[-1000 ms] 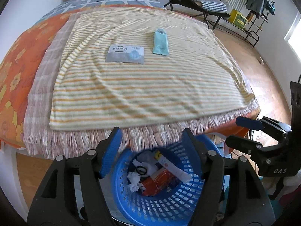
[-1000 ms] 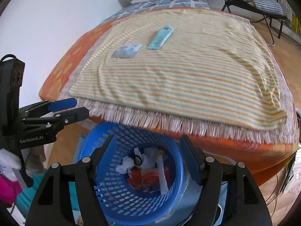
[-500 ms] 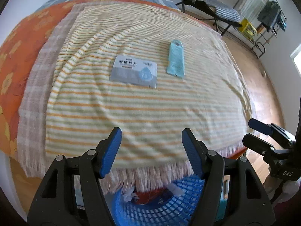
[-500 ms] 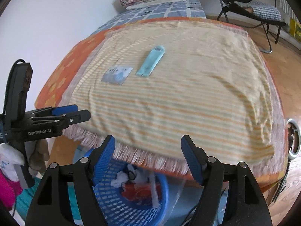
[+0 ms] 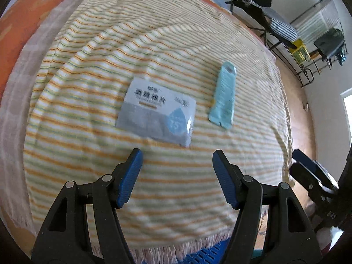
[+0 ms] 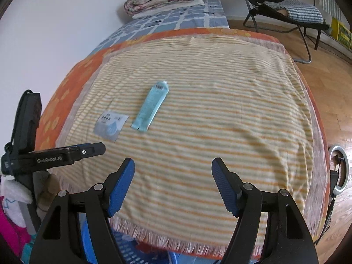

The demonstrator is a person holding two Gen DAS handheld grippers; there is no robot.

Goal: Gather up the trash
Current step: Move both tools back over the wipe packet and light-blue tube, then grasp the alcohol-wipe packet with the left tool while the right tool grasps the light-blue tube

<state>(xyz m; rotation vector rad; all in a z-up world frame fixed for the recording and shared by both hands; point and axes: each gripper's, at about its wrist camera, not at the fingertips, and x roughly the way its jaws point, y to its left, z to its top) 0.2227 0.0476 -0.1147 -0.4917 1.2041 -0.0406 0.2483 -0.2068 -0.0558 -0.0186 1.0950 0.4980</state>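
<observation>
1. Two flat wrappers lie on the striped towel (image 5: 154,176), soft woven cloth with a fringed edge, over the blue basket (image 5: 206,253).
2. Left gripper (image 5: 177,171), jaws wide and empty, sits just short of the grey wipe packet (image 5: 157,115); its long axis runs across the fingers.
3. Right gripper (image 6: 172,182), wide and empty, is farther back.
4. Teal sachet (image 5: 223,93), slim and glossy, lies lengthwise, right of the packet.

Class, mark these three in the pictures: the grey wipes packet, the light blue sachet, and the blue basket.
grey wipes packet (image 5: 156,114), left wrist view, middle of its printed face.
light blue sachet (image 5: 223,92), left wrist view, middle of its body.
blue basket (image 5: 206,254), left wrist view, mesh rim below the blanket fringe.
</observation>
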